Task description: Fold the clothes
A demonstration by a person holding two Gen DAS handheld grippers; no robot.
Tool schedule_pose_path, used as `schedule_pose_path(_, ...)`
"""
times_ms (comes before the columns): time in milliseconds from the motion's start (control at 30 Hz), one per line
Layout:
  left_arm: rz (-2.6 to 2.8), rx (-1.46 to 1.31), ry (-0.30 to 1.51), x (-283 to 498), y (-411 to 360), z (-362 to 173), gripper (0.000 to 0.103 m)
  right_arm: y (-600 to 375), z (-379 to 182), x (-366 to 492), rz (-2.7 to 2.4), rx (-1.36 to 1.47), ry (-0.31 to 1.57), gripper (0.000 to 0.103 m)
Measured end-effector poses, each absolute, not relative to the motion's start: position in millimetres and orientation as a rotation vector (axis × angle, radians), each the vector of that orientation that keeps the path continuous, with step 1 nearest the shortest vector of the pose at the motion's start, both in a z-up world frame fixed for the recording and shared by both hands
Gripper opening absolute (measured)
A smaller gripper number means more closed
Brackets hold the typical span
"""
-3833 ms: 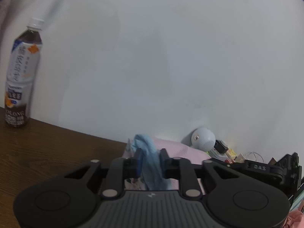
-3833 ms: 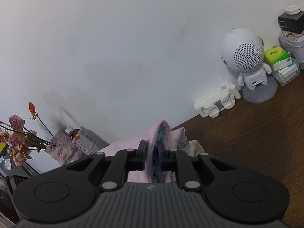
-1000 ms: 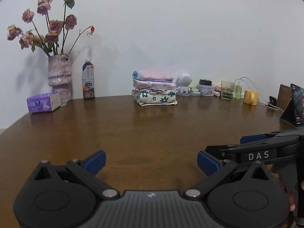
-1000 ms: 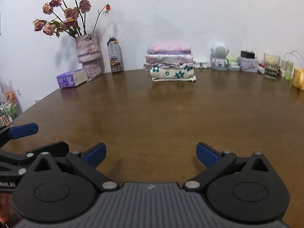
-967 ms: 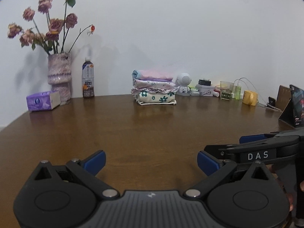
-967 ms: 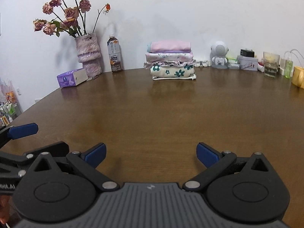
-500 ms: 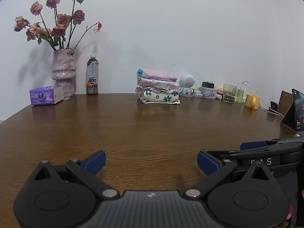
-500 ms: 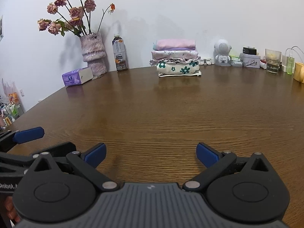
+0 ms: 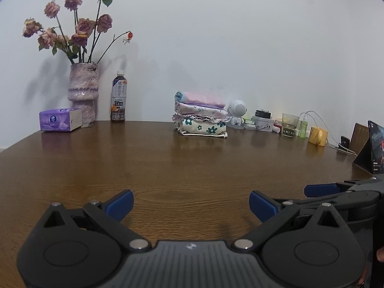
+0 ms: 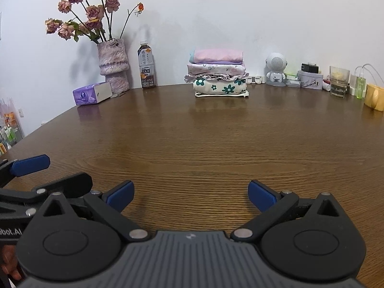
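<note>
A stack of folded clothes sits at the far edge of the brown wooden table, against the white wall: a pink piece on top, pale floral ones under it, a cream one with green flowers at the bottom. My left gripper is open and holds nothing, low over the near part of the table. Beside it my right gripper is open and holds nothing too. Each gripper shows at the edge of the other's view.
A vase of dried roses, a tea bottle and a purple tissue box stand at the back left. A white robot speaker, a tin, a glass and a yellow mug line the back right. A tablet leans at the right.
Both grippers let go of the pink garment on the stack and drew back to the near side of the table, open. In the last second they dipped slightly lower.
</note>
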State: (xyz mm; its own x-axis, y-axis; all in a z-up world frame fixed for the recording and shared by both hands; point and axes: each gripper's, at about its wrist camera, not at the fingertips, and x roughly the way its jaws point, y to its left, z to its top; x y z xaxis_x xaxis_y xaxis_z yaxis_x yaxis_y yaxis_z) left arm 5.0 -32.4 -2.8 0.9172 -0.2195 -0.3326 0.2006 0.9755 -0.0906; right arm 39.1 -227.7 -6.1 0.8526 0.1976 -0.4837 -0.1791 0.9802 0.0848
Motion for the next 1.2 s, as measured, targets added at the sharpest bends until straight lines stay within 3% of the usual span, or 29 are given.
schedule_pose_path(1200, -0.215, -0.054, 0.347, 4.5, -31.6, -3.2, 0.103, -230.9, -7.7, 38.6, 0.206, 0.054, 0.503, 0.103)
